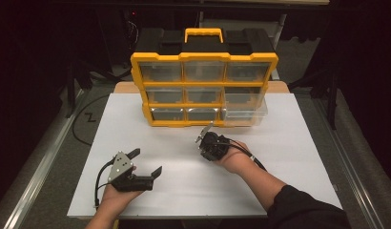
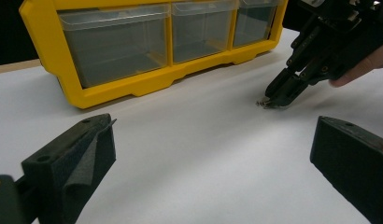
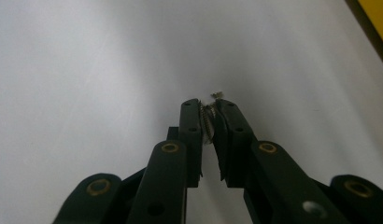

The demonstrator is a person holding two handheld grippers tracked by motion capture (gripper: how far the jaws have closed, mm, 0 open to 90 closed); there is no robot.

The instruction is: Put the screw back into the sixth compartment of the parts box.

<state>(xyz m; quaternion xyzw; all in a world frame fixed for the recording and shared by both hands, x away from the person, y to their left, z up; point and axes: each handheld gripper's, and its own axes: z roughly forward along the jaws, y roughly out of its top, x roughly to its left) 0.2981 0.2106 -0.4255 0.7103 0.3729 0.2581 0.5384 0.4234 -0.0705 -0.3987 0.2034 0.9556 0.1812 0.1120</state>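
1. The right gripper [image 1: 203, 137] is tipped down at the white table [image 1: 289, 157], just in front of the yellow organizer [image 1: 203, 57].
2. Its jaws are pinched almost together on a small metal screw [image 3: 208, 122]; in the right gripper view only a thin gap shows between the pads, and the threaded shank sits in that gap.
3. The screw's long axis runs along the jaws, lengthwise between them, with 1 end poking out past the tips toward the table.
4. From the left gripper view the right gripper [image 2: 279, 94] has its tips right at the table surface, and a bit of metal shows at the tips [image 2: 263, 103]; whether it touches the sheet I cannot tell.
5. Which end is the head is too small to make out.
6. The left gripper [image 1: 147, 162] is held low over the near left part of the table, well apart from the right one, pointing across toward it.
7. Its jaws stand wide open with nothing between them; the left gripper view shows bare table between the 2 pads [image 2: 91, 149].
8. The organizer has 3 rows of 3 clear drawers; the bottom right drawer [image 1: 245, 112] is pulled out toward the person.
9. The right gripper is just in front of the bottom row.
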